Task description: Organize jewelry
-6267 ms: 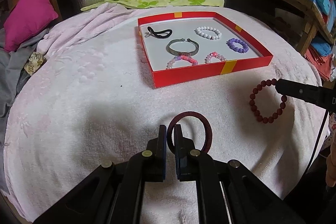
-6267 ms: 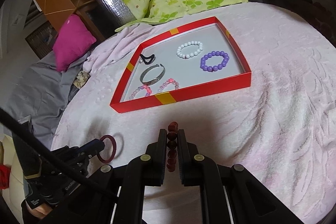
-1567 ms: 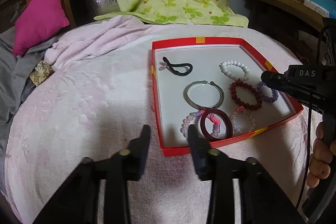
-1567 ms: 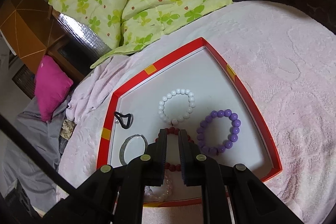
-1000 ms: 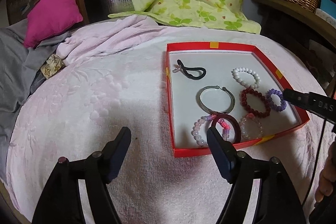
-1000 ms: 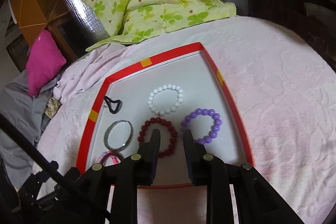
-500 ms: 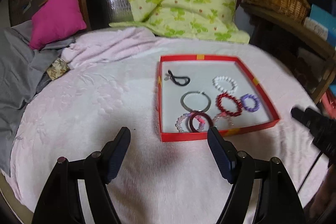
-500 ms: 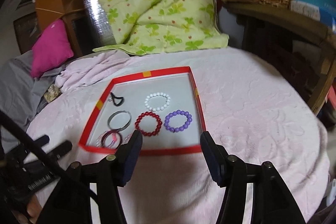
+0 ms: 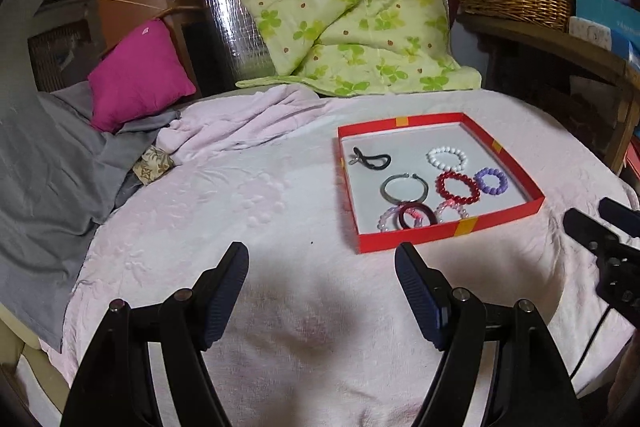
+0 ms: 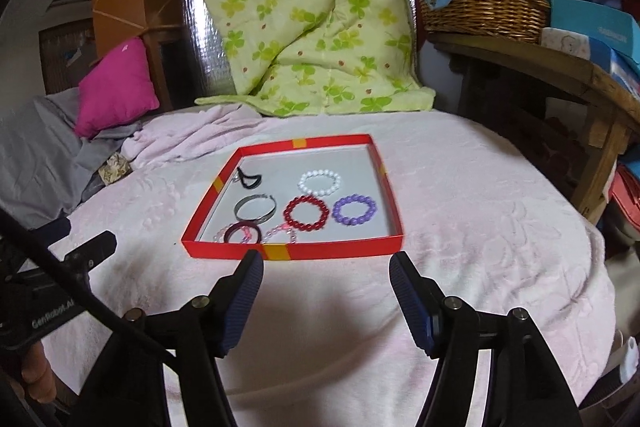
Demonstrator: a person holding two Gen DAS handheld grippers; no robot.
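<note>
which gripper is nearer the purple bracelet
Right. The right gripper sits open just before the tray's near wall, almost in line with the purple bracelet. The left gripper is open too, off the tray's near-left corner.

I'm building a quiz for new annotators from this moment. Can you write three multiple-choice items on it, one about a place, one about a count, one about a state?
1. Where does the dark red bead bracelet lie?
A. On the pink blanket outside the tray
B. Inside the red tray
C. In the wicker basket

2. How many items lie in the tray?
A. Five
B. Six
C. Eight

3. What state is the left gripper in?
A. Open and empty
B. Shut on the maroon hair band
C. Shut on the silver bangle

Answers:
1. B, it sits between the silver bangle and the purple bracelet on the tray floor.
2. C, counting the black hair tie, white, dark red and purple bracelets, bangle, maroon hair band and two pale pink bracelets.
3. A, its fingers stand wide apart with only blanket between them.
</note>
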